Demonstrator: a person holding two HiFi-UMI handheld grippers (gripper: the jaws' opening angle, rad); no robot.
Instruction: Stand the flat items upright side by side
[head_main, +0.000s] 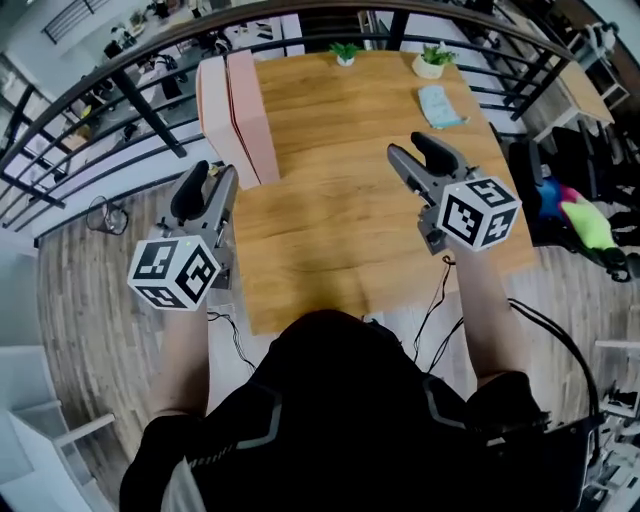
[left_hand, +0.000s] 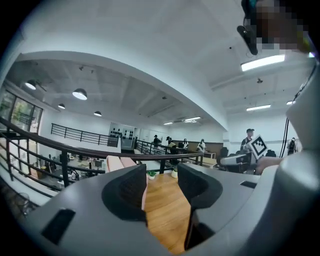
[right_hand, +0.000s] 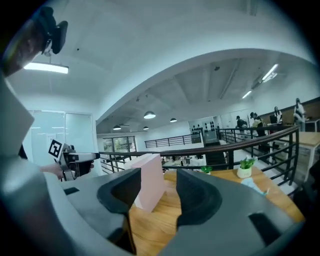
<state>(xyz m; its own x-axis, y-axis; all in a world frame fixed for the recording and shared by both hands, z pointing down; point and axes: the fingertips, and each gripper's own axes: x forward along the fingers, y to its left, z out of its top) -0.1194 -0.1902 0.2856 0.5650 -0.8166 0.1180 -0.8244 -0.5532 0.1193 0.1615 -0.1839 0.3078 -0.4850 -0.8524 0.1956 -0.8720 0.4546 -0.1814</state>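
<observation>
Pink boards (head_main: 240, 110) stand upright together; keep left gripper (head_main: 215, 172) and right gripper (head_main: 406, 146), both half-open, empty, well clear

Two flat rectangular slabs stand upright on their long edges at the far left of the wooden bench (head_main: 340, 200), close to its left edge. The pale pink flat slab (head_main: 213, 105) is the outer one, nearest that edge. The deeper pink flat slab (head_main: 252, 115) stands just inside it. Their broad faces lie together, apparently touching, so the pair forms one block running from the far edge towards the middle of the bench. Both look straight, not leaning. From the right side the deeper pink face shows smooth and plain.
</observation>
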